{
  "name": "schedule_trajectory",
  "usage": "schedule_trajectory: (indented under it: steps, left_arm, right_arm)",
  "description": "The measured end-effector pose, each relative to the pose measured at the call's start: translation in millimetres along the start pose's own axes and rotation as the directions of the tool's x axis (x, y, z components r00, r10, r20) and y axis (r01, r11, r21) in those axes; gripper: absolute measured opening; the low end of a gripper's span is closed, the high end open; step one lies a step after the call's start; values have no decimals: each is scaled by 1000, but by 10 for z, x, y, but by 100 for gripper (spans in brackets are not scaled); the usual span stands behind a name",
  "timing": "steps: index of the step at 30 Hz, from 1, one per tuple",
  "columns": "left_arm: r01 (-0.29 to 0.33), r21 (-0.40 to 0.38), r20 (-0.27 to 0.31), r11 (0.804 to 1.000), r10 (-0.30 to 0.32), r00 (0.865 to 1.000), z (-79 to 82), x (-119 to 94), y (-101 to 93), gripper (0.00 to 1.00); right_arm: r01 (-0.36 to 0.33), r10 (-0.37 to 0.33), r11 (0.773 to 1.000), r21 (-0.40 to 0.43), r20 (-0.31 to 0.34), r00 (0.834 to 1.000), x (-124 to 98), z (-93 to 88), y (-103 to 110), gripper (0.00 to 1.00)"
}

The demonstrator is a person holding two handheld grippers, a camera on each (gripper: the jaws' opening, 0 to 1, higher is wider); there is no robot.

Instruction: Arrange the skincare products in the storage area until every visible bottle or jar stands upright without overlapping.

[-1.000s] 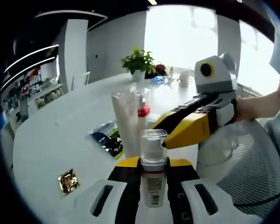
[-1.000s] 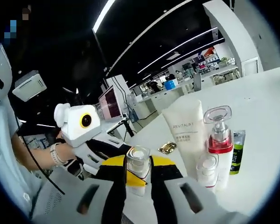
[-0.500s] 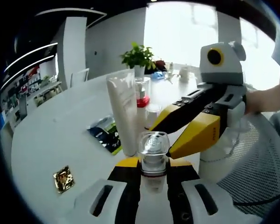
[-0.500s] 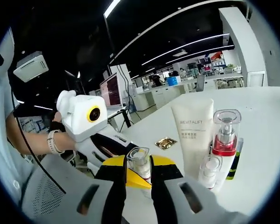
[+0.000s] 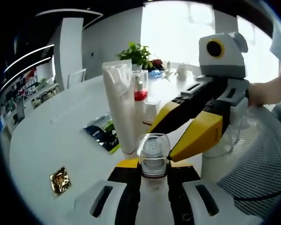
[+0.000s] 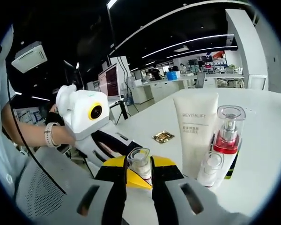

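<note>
1. since a second ago, my clear-capped bottle (image 5: pixel 153 154) rose toward the white tube (image 5: pixel 120 105).
2. left gripper (image 5: pixel 152 187) clamps its body; right gripper (image 6: pixel 139 174) pinches its cap.
3. tube and red pump bottle (image 6: pixel 227 133) stand upright near the table (image 5: pixel 51 136) edge.

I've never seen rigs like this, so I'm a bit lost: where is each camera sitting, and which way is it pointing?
Left gripper view: rides the left gripper, looking along its jaws at a clear-capped bottle and table; a person's hand shows.
Right gripper view: rides the right gripper, facing the same bottle, with wrist beside.
Shared: that bottle, both grippers, white tube, red-collared pump bottle, gold packet.
</note>
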State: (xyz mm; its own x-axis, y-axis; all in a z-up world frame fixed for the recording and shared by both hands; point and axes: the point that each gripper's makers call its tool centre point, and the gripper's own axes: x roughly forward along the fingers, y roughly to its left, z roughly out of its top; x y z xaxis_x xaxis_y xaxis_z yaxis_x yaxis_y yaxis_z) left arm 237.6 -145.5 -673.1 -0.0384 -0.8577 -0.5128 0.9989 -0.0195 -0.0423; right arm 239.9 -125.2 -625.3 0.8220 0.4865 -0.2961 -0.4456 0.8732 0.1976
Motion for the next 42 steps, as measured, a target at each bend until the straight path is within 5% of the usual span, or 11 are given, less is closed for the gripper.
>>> schedule_trajectory:
  steps: [14,23,28,32,36,42]
  left_arm:
    - [-8,54,13,999,7,1000,-21,14,9,18]
    - [-34,80,-82,996,40,996,-173,-51,24,35]
    - [-53,57,-144,997,61,988,-266,-96,51,32]
    - [-60,53,-212,997,69,975,-383,-130,47,27]
    - [-60,-5,-237,998,57,970,-405,-193,1,24]
    - [-55,10,-234,998,56,971,-335,-260,-76,18]
  right_arm:
    - [14,-14,1000,9,28,1000,-33,48,-45,22]
    - [50,-54,996,69,57,997,-227,89,-210,23]
    - [60,-61,997,52,13,998,-314,6,-266,22]
    - [25,-27,1000,-17,-107,994,-300,-189,-210,21]
    - [-5,-8,997,-73,-175,985,-220,-292,-173,21]
    - [-55,35,995,-80,-234,972,-91,-374,-158,19]
